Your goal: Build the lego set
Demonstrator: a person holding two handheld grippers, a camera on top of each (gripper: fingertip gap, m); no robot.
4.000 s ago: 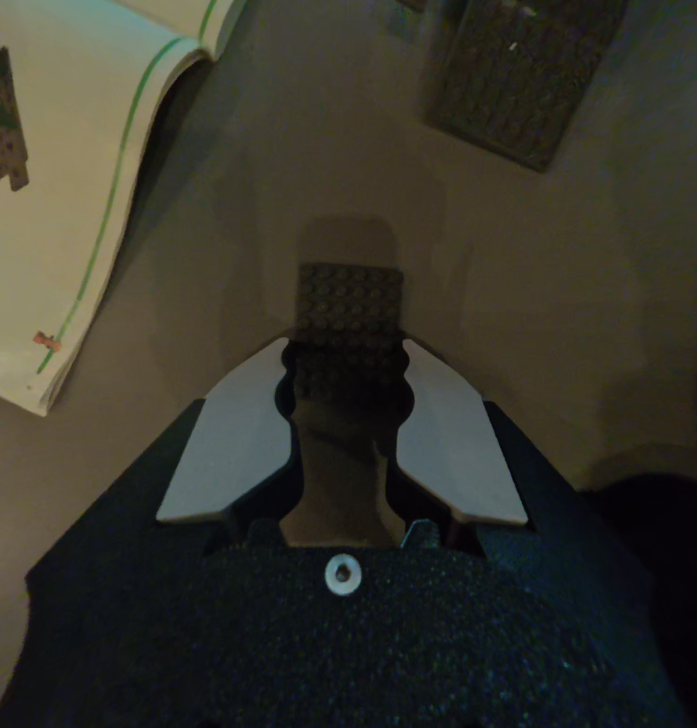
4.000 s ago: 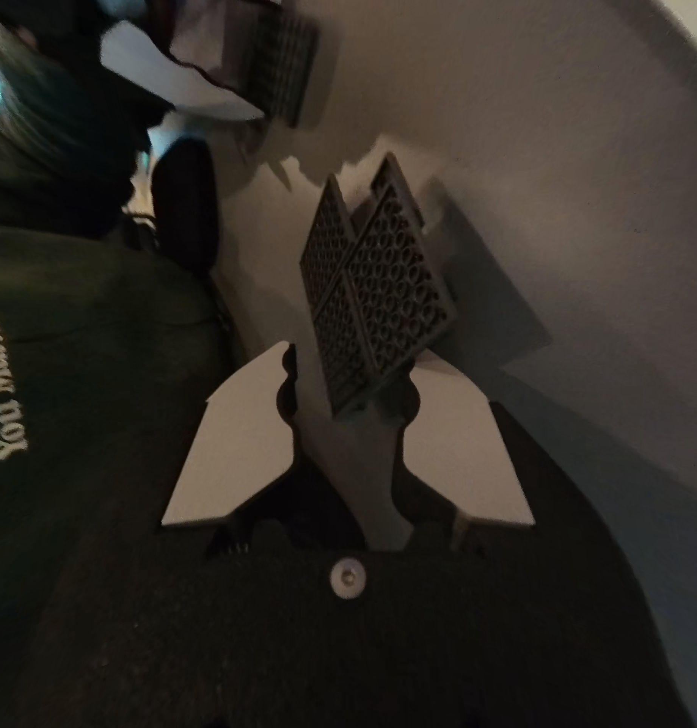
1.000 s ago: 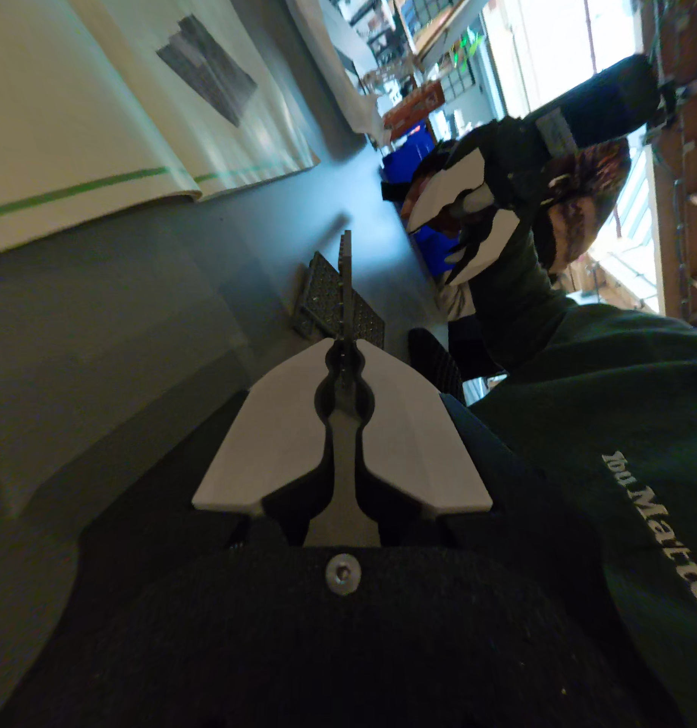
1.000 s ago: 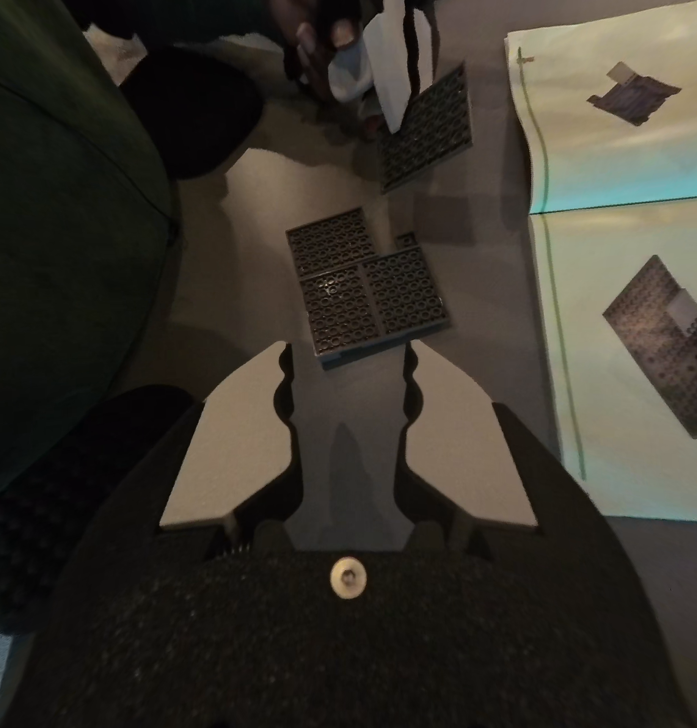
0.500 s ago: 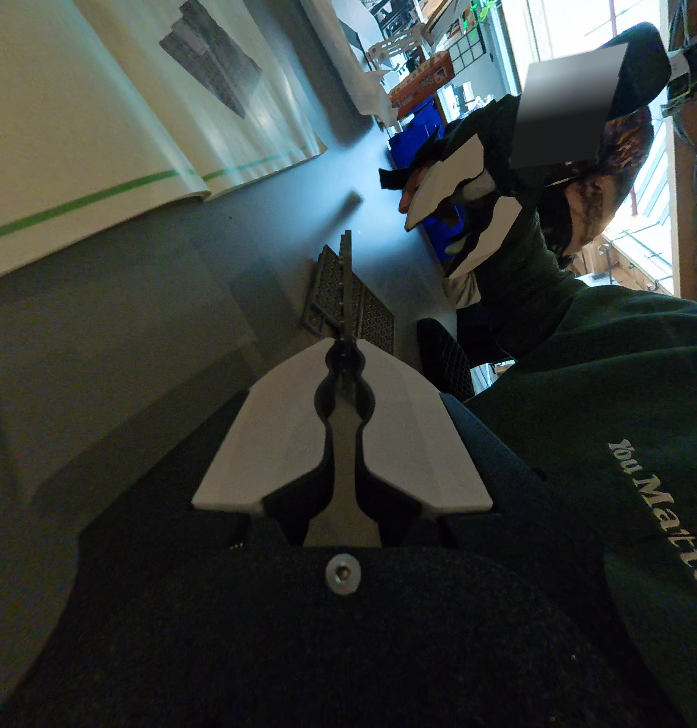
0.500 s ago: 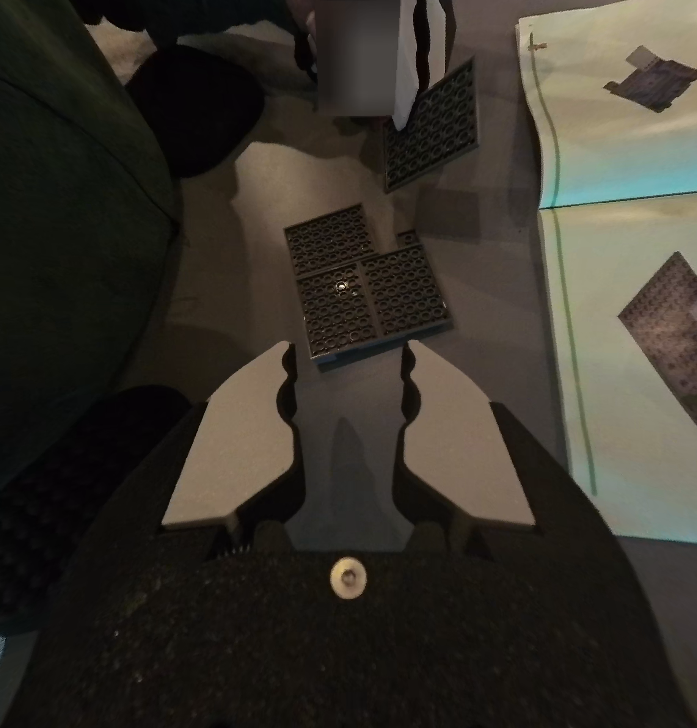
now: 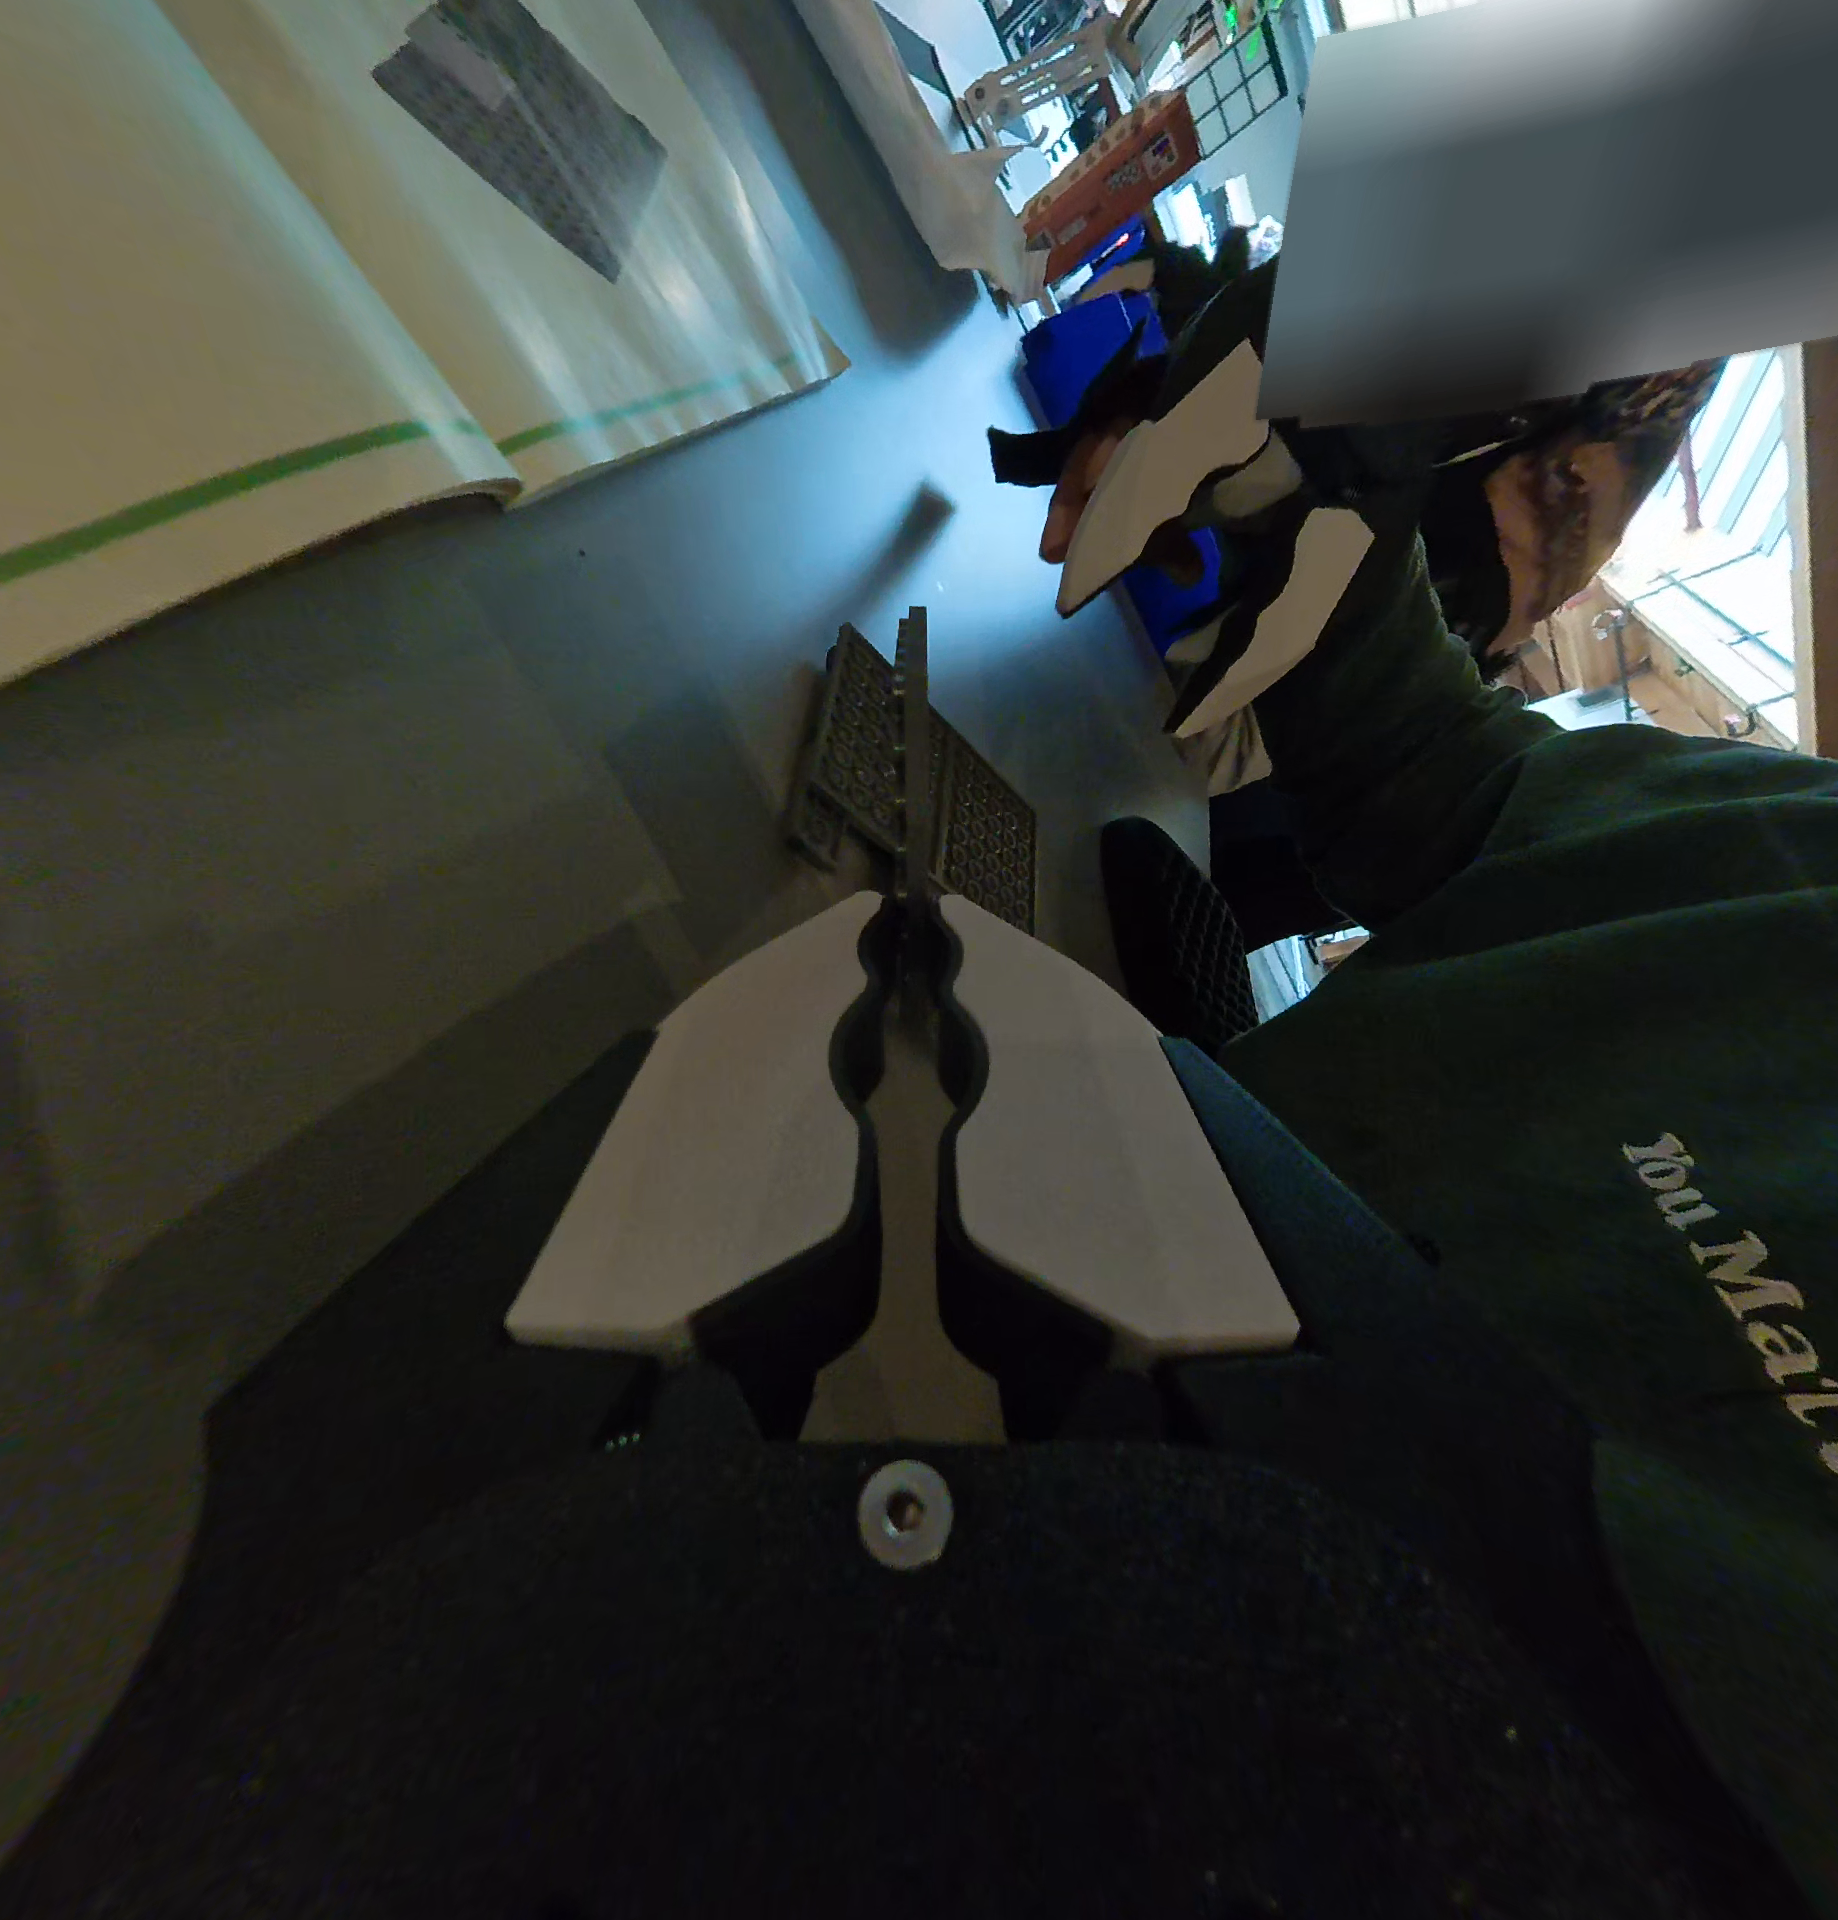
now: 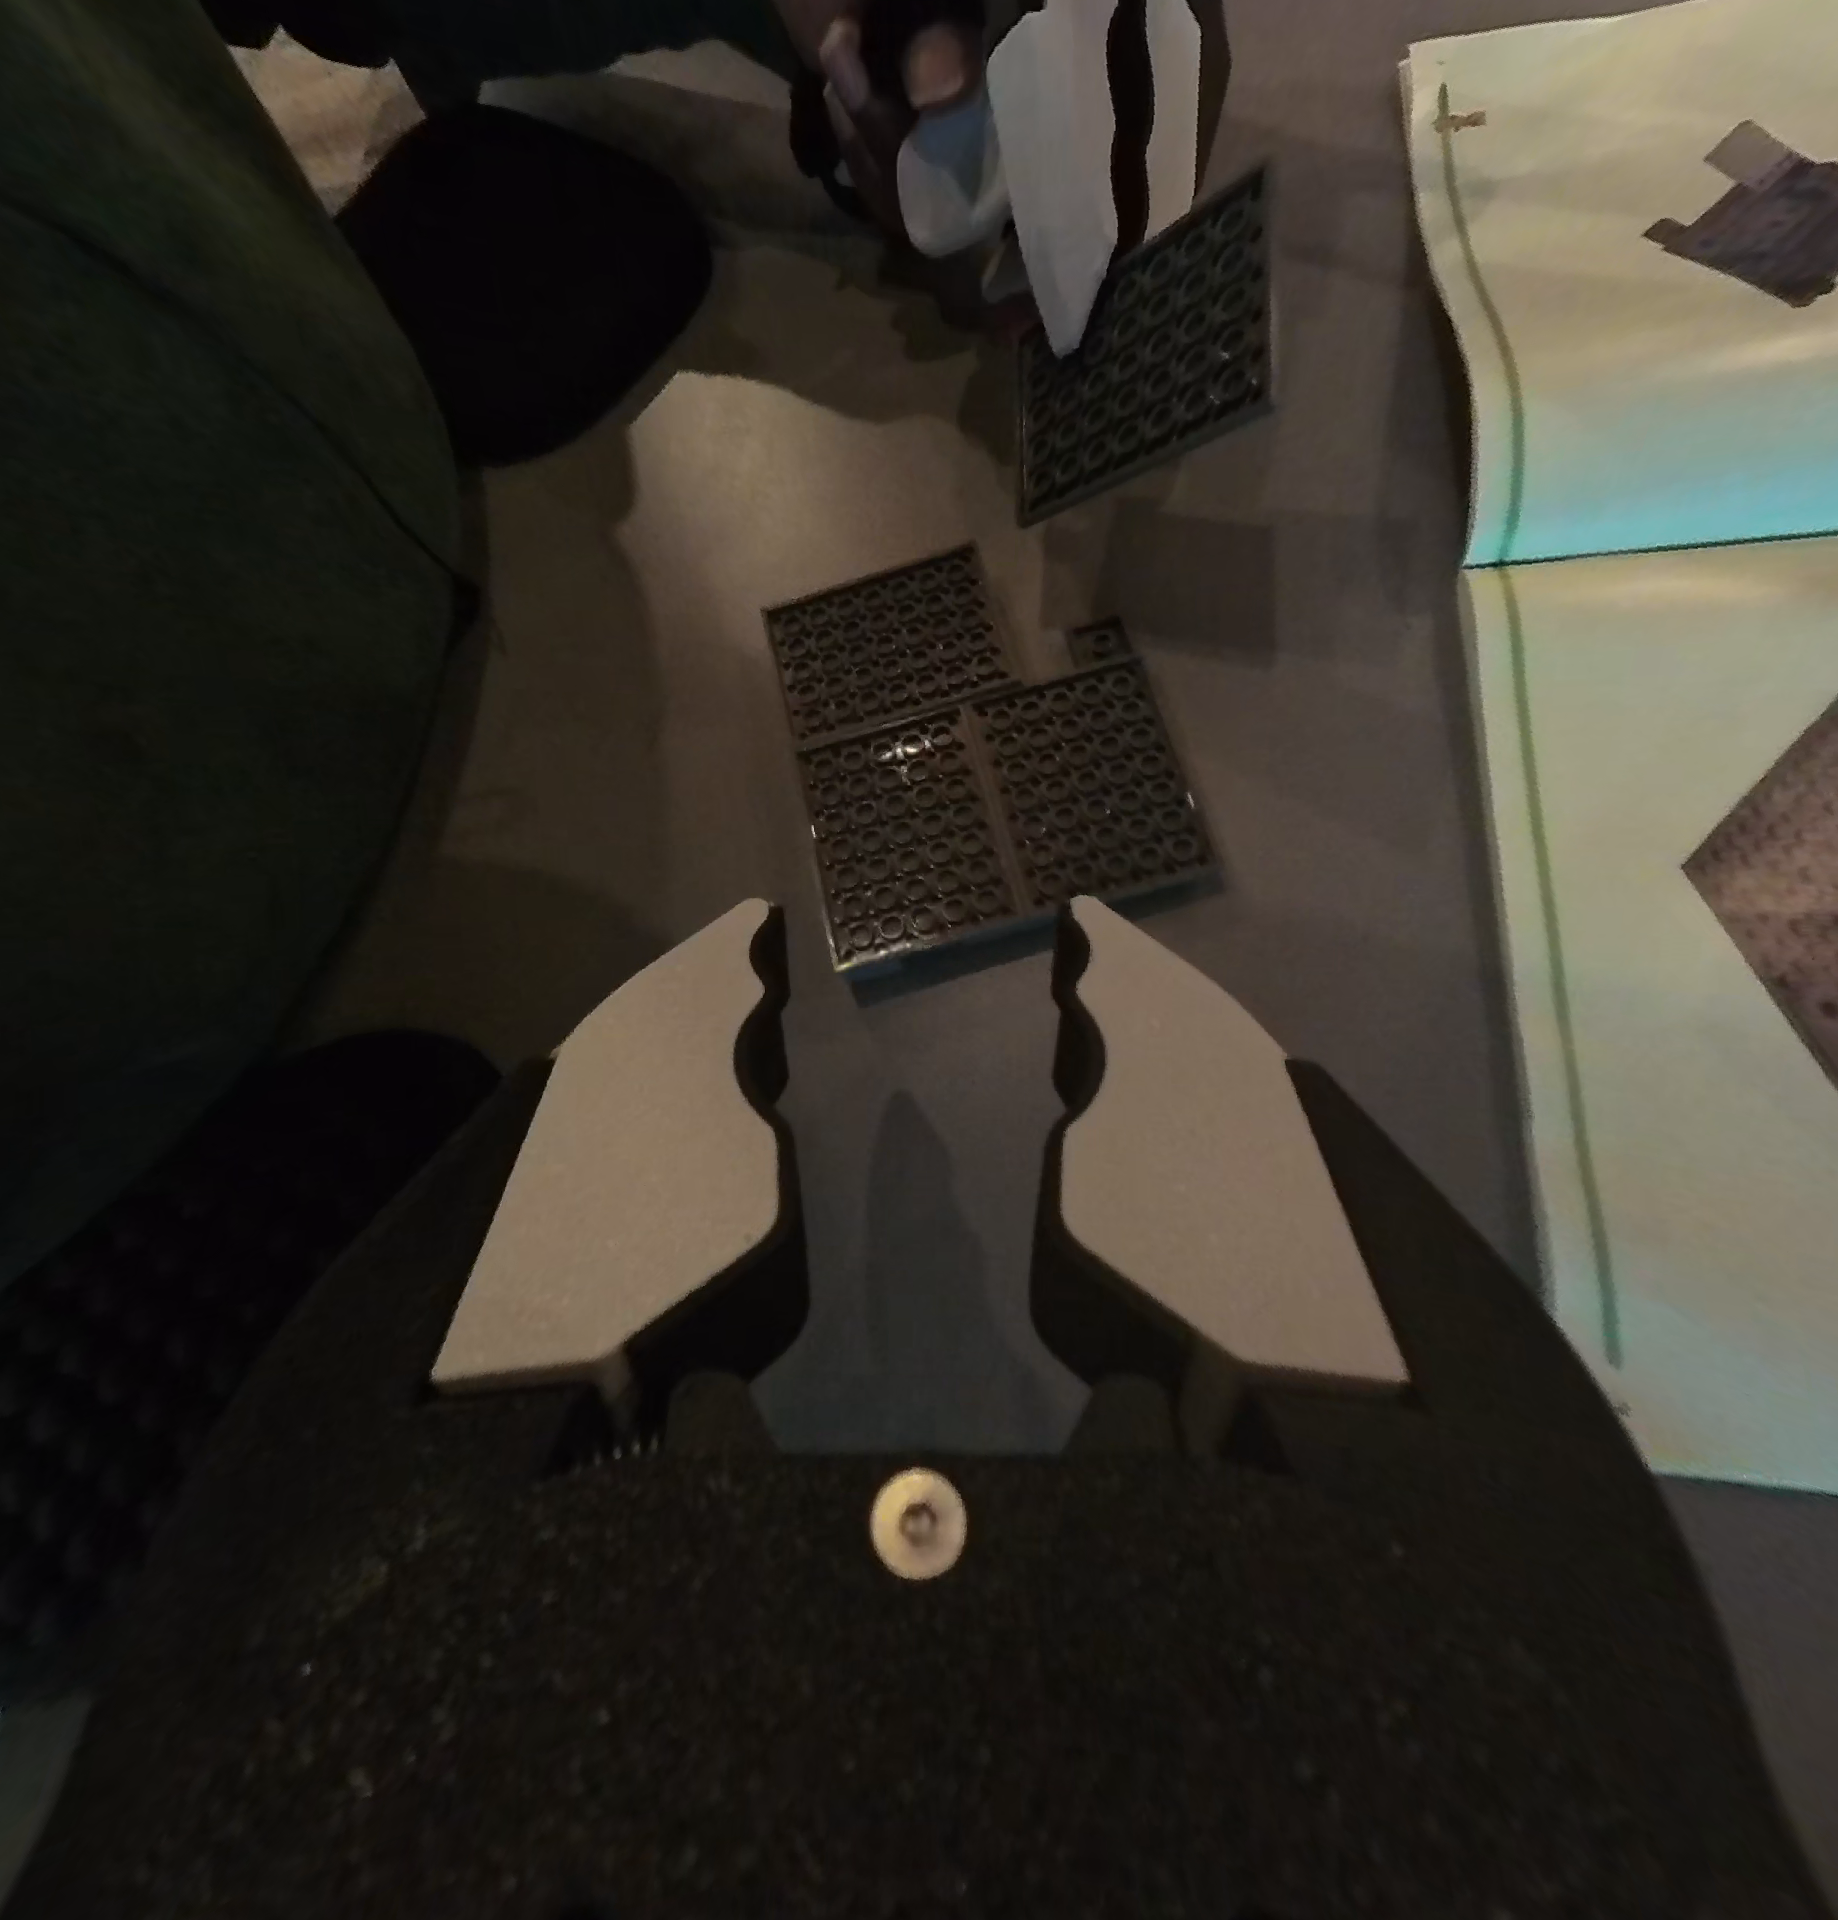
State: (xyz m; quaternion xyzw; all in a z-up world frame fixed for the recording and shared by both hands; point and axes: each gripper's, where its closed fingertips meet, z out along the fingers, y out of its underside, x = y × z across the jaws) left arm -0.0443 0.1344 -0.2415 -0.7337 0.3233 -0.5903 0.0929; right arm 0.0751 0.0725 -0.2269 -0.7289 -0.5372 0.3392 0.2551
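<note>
My left gripper (image 7: 910,914) is shut on the edge of a dark grey square lego plate (image 7: 913,748), seen edge-on and held above the table. The same plate (image 8: 1154,353) shows flat in the right wrist view, gripped at its near-left corner by the left gripper (image 8: 1076,301). Three joined dark grey plates (image 8: 988,779) lie flat on the grey table, with a small grey piece (image 8: 1100,639) at their far edge. They also show in the left wrist view (image 7: 982,842). My right gripper (image 8: 920,920) is open and empty, just short of the assembly's near edge.
An open instruction booklet (image 8: 1673,727) lies to the right of the assembly; it shows at upper left in the left wrist view (image 7: 271,312). The person's dark green sleeve (image 8: 167,520) fills the left side. Black chair parts (image 8: 541,281) sit beyond the table edge. Across from one pair of fingers to the other is roughly 15 centimetres. Measured from the fingertips, the small grey piece (image 8: 1100,639) is 6 centimetres or so from the left gripper and 11 centimetres from the right. It is also in sight in the left wrist view (image 7: 812,843).
The held plate has shifted slightly to the right, toward the booklet, in the right wrist view. The right gripper stays open in front of the assembly.
</note>
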